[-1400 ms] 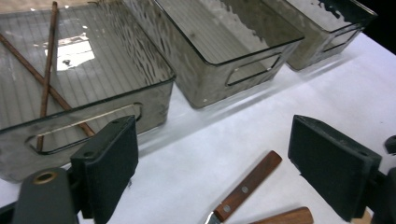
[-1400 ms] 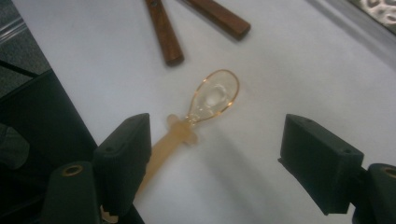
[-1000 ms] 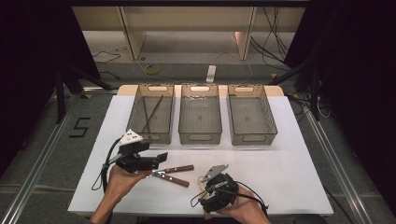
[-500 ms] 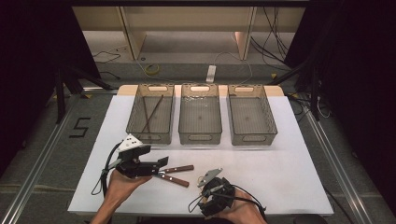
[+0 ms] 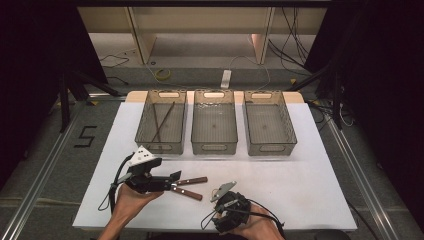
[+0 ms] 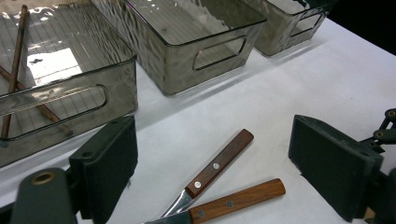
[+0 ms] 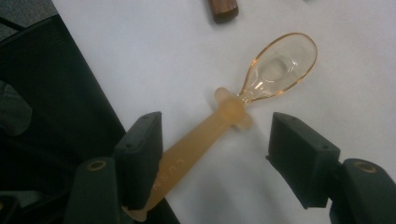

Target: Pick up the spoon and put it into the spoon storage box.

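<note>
The left tool (image 5: 172, 180) sits low over the white counter (image 5: 310, 180), near the front edge. Its two black jaws are wide apart, and nothing is between the pads yet. Two knives with brown wooden handles lie crossed just in front of it: the upper knife (image 6: 219, 163) and the lower knife (image 6: 238, 201). Their handles point away from the tool, and their metal blades run in under it.

The right tool (image 7: 215, 158) is also open. It is over a see-through orange baby spoon (image 7: 243, 107) that lies flat on the counter. The spoon's handle lies against the left jaw, and the bowl points away from the tool.

I think the step now is to pick these things up, likely to sort them into the three clear bins at the back. The left bin (image 5: 162, 125) has two long brown sticks (image 5: 161, 122) in it. The middle bin (image 5: 214, 125) and the right bin (image 5: 270, 125) look empty.

To do it well, the left tool should take one knife only, by its handle, where the two are apart. The right tool should shift so the spoon's handle sits in the middle, then close softly.

The spoon's handle has raised letters, but they are too faint to read. A dark number 5 (image 5: 85, 136) is marked on the floor to the left.
</note>
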